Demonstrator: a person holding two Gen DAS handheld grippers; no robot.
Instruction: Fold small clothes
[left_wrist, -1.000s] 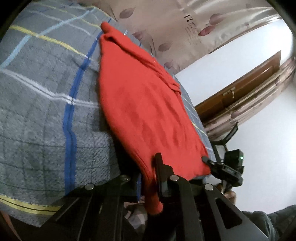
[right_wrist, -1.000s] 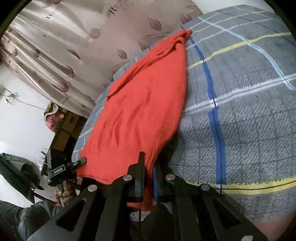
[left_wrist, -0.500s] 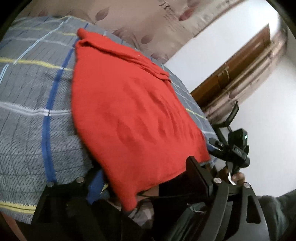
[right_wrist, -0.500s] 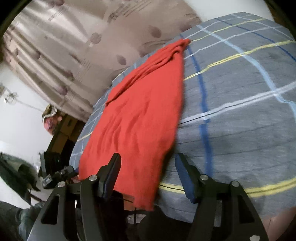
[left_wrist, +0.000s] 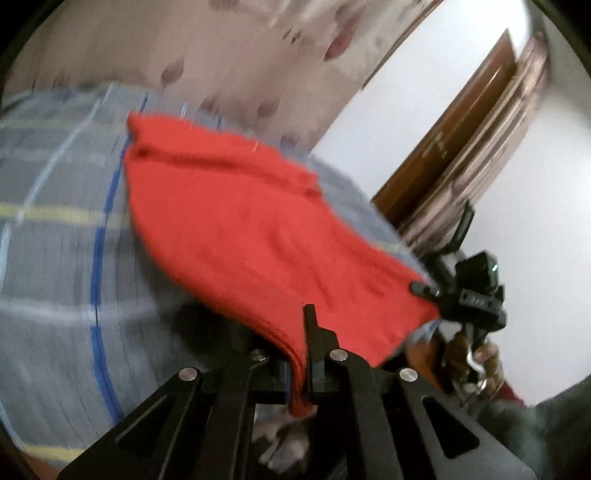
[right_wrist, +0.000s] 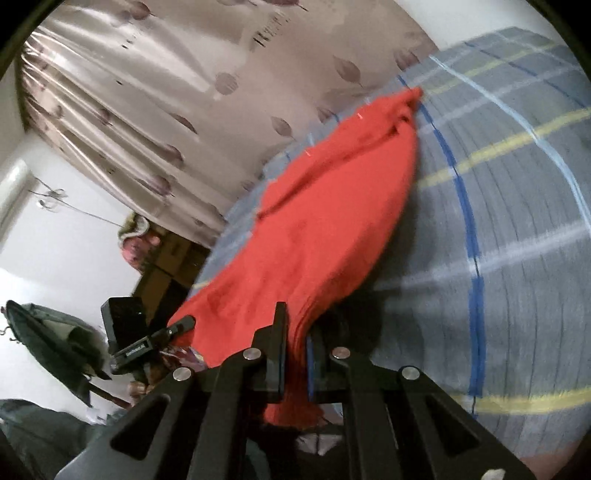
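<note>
So the grey plaid bed (left_wrist: 55, 258) carries the red knit garment (left_wrist: 229, 229), its far end lying toward the curtain-side edge. Left tongs (left_wrist: 304, 354) and right tongs (right_wrist: 295, 354) each pinch a near corner, lifted; the fold looks barely begun.

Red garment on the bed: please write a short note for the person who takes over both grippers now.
Left gripper: shut on one near corner of the red garment.
Right gripper: shut on the other near corner.
Where: the garment lies lengthwise on the plaid blanket, its far end bunched, its near edge lifted off the bed between the two grippers.
Done: both near corners are gripped.
Left: probably carry the near edge toward the far end, lay it down, release, then finish the fold.
</note>
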